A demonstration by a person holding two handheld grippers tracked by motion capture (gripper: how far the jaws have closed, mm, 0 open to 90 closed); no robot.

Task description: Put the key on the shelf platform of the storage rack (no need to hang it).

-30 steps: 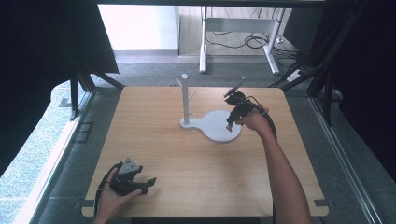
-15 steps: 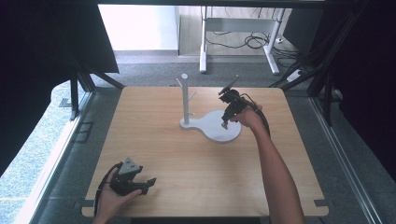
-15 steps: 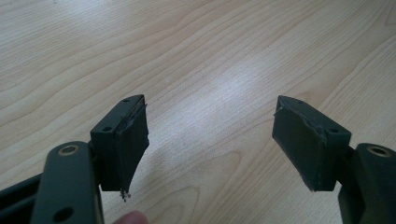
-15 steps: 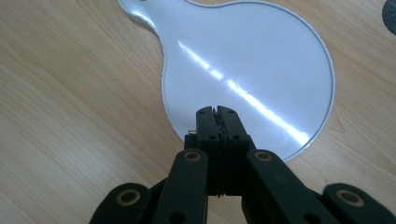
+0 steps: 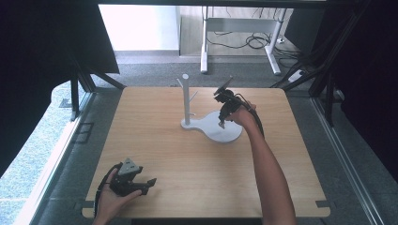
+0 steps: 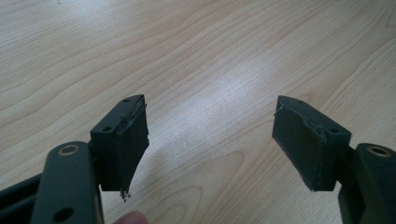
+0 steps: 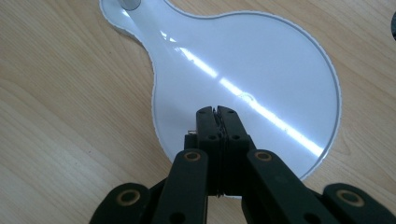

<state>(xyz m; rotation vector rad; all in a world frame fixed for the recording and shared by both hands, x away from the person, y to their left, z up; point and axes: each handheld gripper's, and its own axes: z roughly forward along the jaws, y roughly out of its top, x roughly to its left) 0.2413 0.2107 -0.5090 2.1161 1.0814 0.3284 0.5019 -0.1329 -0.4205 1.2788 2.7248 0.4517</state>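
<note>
**Right jaws closed over the white stand base**

I see my right gripper (image 7: pixel 217 111) with its jaws pressed together and nothing between them, tips pointing down at the round part of the stand base (image 7: pixel 280 70), which lies directly under and ahead of them. The stand's post (image 5: pixel 186 98) rises beyond the tips, off to one side. My left gripper (image 6: pixel 210 140) has its jaws spread wide, empty, with bare table (image 6: pixel 210 56) between and ahead of them.
</note>
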